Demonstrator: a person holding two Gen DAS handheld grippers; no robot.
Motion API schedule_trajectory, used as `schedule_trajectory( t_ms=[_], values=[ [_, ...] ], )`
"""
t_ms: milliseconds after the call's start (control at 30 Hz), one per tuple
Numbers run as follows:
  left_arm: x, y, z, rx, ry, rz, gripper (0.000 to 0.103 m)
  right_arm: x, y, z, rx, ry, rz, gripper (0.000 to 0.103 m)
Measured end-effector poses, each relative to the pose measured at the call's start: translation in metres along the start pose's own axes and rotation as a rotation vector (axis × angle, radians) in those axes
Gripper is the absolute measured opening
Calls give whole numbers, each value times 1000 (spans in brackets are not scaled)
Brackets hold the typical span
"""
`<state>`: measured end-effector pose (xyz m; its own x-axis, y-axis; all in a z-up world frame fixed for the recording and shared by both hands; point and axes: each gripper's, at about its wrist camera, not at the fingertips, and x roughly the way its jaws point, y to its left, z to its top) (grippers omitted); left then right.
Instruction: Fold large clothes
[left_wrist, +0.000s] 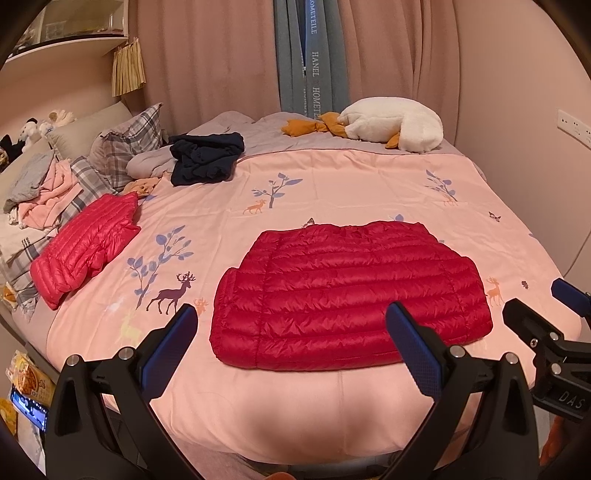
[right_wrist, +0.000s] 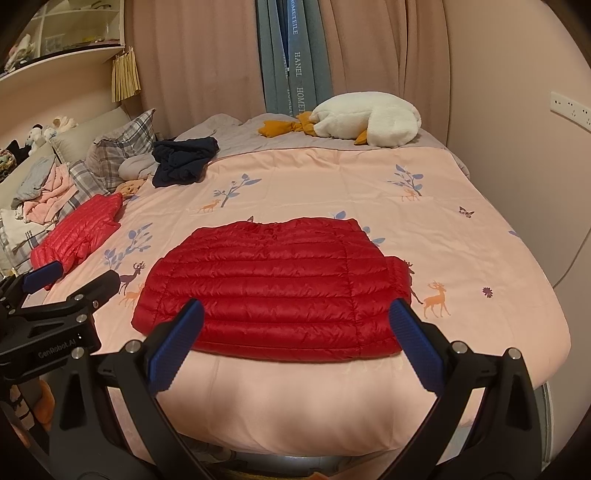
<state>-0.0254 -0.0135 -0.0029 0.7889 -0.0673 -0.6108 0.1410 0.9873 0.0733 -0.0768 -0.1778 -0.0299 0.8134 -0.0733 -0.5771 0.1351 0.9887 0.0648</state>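
Both tools (left_wrist: 291, 325) (right_wrist: 297, 321) gape above red jacket's (left_wrist: 351, 295) near hem.

A puffer jacket (left_wrist: 351, 299) lies flat on the bed (left_wrist: 332, 184) at frame centre. A second folded jacket (left_wrist: 85, 243) lies at centre left, a crumpled garment (left_wrist: 207, 157) above it, and a plush goose (left_wrist: 391, 127) at upper right.
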Motion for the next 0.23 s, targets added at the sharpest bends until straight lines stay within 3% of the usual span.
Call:
schedule_trajectory(
  t_ms=[233],
  values=[
    [3,1,1,-8,7,2,102,0,3,0,-3,0,3,101]
  ],
)
